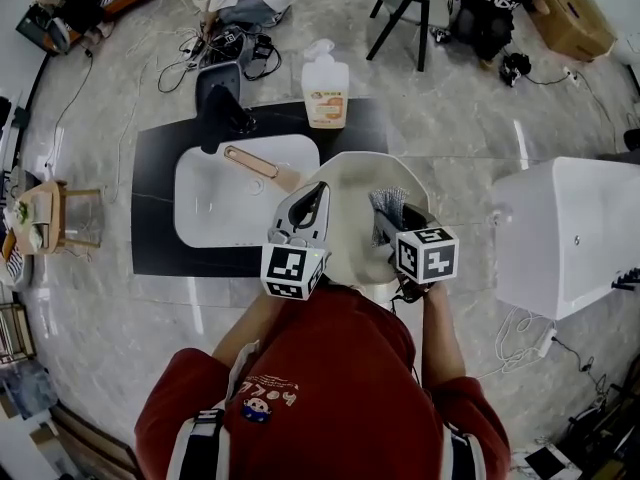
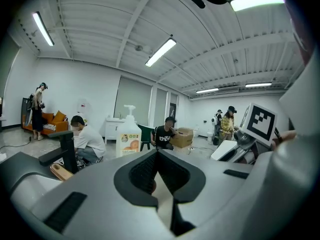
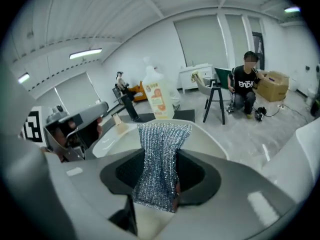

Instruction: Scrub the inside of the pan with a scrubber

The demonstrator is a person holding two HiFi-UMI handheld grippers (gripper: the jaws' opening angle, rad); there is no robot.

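Note:
A cream pan [image 1: 352, 183] is held tilted over the right end of the white sink [image 1: 205, 208], its wooden handle [image 1: 256, 164] pointing back left across the basin. My left gripper [image 1: 311, 202] is shut on the pan's left rim; in the left gripper view a thin cream edge [image 2: 164, 204] sits between the closed jaws. My right gripper [image 1: 392, 218] is shut on a silver mesh scrubber [image 3: 161, 154], which stands up from the jaws just inside the pan's right side [image 3: 200, 134]. The scrubber [image 1: 389, 204] shows in the head view too.
A soap pump bottle [image 1: 325, 90] and a black faucet [image 1: 222, 114] stand on the dark counter [image 1: 155, 173] behind the sink. A white appliance [image 1: 565, 236] is at the right. People sit on the floor beyond, near a chair [image 1: 405, 3].

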